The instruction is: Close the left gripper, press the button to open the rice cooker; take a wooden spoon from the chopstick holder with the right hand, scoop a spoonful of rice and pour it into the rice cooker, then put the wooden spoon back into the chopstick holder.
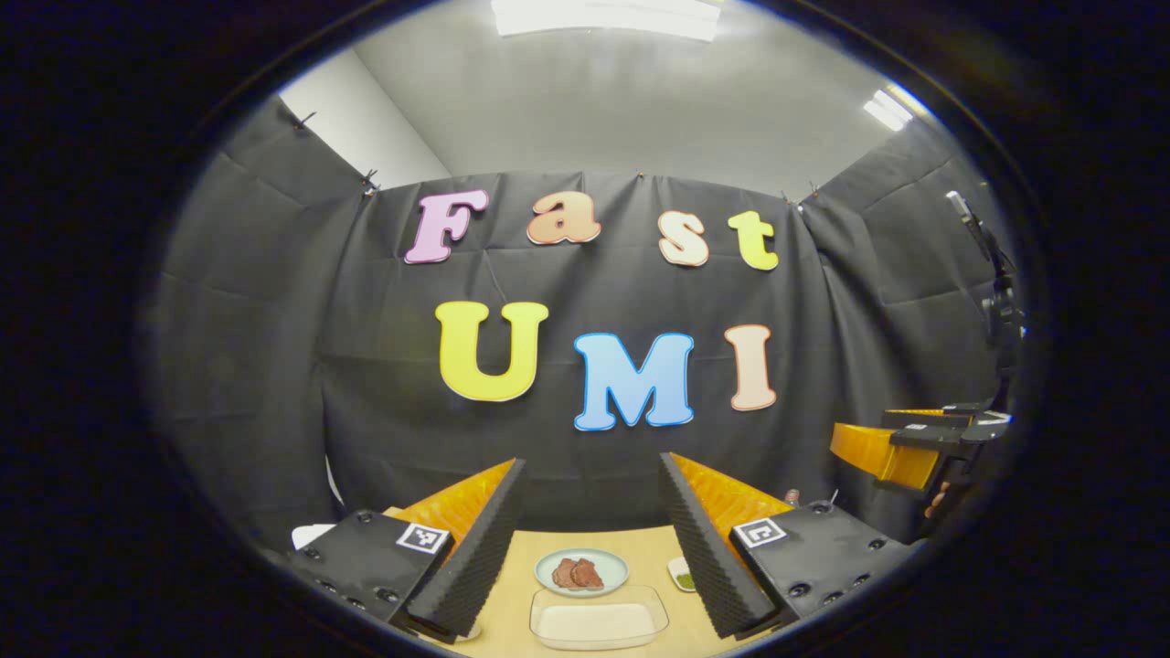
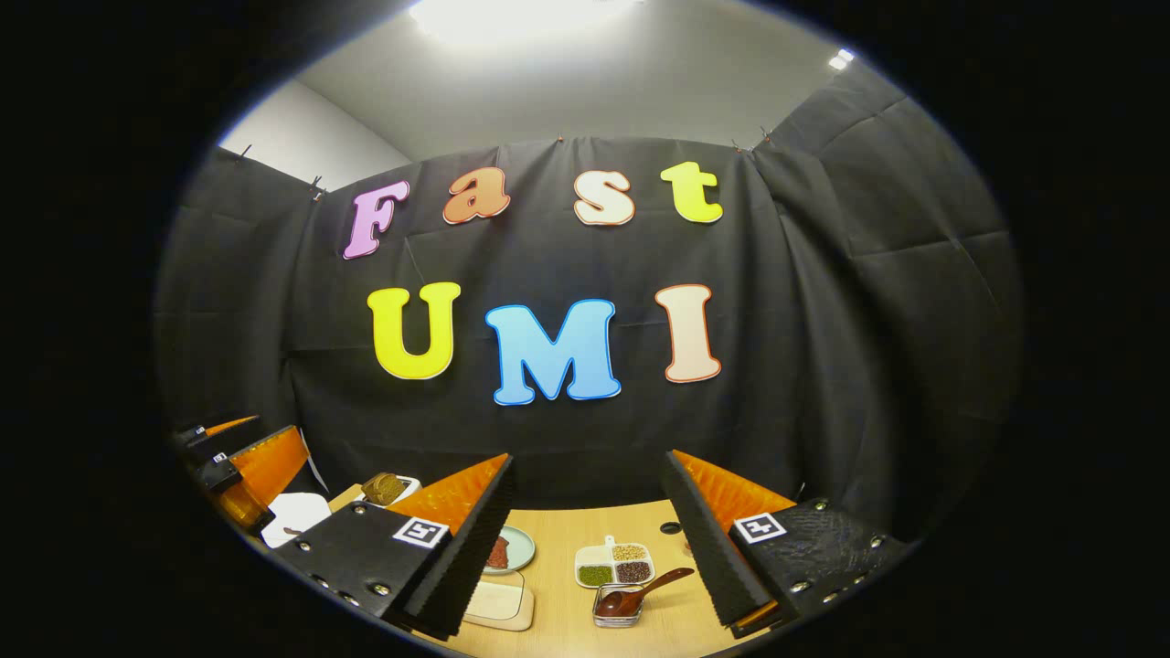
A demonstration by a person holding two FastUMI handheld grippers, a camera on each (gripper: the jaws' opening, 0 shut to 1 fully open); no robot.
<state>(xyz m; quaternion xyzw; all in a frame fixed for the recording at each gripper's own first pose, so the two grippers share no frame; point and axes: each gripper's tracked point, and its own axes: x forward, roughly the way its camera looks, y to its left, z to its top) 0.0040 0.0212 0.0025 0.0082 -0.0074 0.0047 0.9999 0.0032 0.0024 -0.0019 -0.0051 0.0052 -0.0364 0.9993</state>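
— Wooden spoon [image 2: 642, 591]: we see it in the right gripper view, its bowl resting in a small clear square container [image 2: 617, 607] on the wooden table [image 2: 585, 530], its handle slanting up to the right.

— And our right gripper [image 2: 585, 548]?

— Its jaws stand wide apart with nothing between them, raised above the table. The spoon lies between the two fingers in the picture, apart from both.

— What sits near the spoon?

— Just behind it we see a white divided dish [image 2: 614, 564] with green, tan and dark grains. To the left lie a pale green plate [image 2: 516, 548] and a clear tray [image 2: 498, 603], partly hidden by the finger.

— Our left gripper [image 1: 590, 548]?

— Released too, jaws spread wide and empty. Between them, in the left gripper view, we see the green plate with brown pieces and the clear rectangular tray in front of it. At the far right of that view the other gripper shows; whether its jaws are open we cannot tell from there.
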